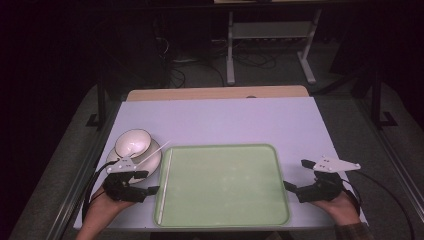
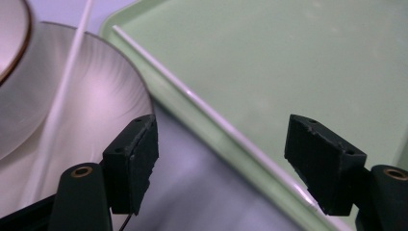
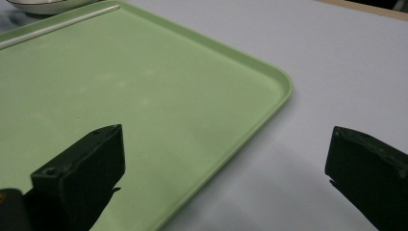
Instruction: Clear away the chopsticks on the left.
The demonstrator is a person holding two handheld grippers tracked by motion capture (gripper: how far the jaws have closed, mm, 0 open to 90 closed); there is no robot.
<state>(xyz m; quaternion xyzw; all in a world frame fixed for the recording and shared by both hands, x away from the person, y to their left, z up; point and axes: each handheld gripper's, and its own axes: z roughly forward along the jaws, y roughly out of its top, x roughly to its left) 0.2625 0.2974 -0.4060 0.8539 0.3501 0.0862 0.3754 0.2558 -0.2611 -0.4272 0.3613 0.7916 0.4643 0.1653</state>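
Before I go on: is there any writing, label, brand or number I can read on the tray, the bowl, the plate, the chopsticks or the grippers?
None: no readable text in any view.
Green tray: plain.
Bowl and plate: plain, the bowl with only a dark rim line.
White chopsticks: unmarked.
Left gripper and right gripper: no lettering visible.

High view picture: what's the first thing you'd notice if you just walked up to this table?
The big pale green plastic tray grabs the eye first; it lies in the middle of the white table, near the front edge. Left of it, a white bowl with a thin gold rim sits on a white plate, and one thin white chopstick lies along the tray's left side. A black two-jaw gripper waits at each side, left gripper and right gripper, both open.
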